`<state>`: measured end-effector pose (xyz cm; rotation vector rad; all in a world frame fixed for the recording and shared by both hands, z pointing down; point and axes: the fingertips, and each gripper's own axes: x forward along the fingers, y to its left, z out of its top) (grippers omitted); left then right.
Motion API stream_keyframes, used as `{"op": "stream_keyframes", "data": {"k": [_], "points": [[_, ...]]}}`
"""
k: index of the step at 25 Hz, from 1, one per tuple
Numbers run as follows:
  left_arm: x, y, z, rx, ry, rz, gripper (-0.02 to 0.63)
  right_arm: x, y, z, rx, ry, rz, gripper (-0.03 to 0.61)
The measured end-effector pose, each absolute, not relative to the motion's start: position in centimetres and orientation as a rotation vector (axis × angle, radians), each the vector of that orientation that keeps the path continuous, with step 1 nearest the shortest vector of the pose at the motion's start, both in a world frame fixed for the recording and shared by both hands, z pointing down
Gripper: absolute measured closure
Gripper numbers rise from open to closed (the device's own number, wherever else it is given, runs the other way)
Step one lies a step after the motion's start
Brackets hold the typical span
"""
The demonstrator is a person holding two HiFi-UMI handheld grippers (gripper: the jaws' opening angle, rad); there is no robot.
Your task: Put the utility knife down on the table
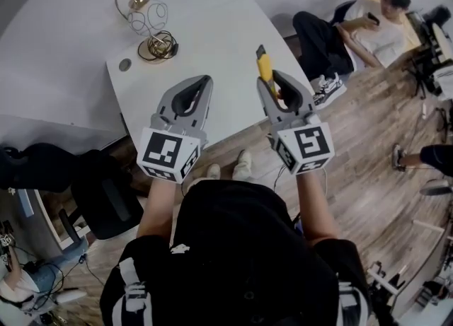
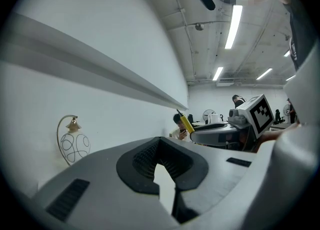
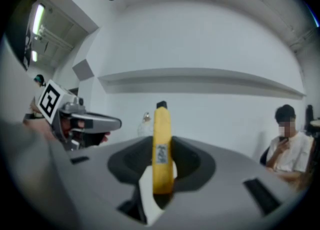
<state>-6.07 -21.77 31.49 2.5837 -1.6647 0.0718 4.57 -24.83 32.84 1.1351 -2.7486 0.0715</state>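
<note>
A yellow utility knife (image 1: 265, 68) with a black tip sticks out forward from my right gripper (image 1: 272, 85), which is shut on it above the near edge of the white table (image 1: 212, 42). In the right gripper view the knife (image 3: 161, 148) stands upright between the jaws. My left gripper (image 1: 196, 90) hovers beside it over the table, jaws shut with nothing between them. From the left gripper view the knife (image 2: 184, 121) and the right gripper (image 2: 220, 135) show at the right.
A wire lamp ornament (image 1: 149, 26) stands at the table's far left corner, next to a round grommet (image 1: 125, 65). A seated person (image 1: 368, 27) is at the right beyond the table. A black chair (image 1: 99, 190) sits at lower left on the wood floor.
</note>
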Motion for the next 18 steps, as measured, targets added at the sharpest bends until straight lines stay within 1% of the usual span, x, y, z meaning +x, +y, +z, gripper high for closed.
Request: {"op": "stream_keyframes", "data": {"k": [12,18], "points": [[-7.3,-24.5,34.6,2.374,-1.860,0.099,0.597,2.8,-29.4,36.0,0.878,-2.782,0.137,0.439],[-7.8,-25.3,36.6,2.281,-1.904,0.097,0.597,1.2,-30.6,37.9,0.745,-2.803,0.113,0.439]]}}
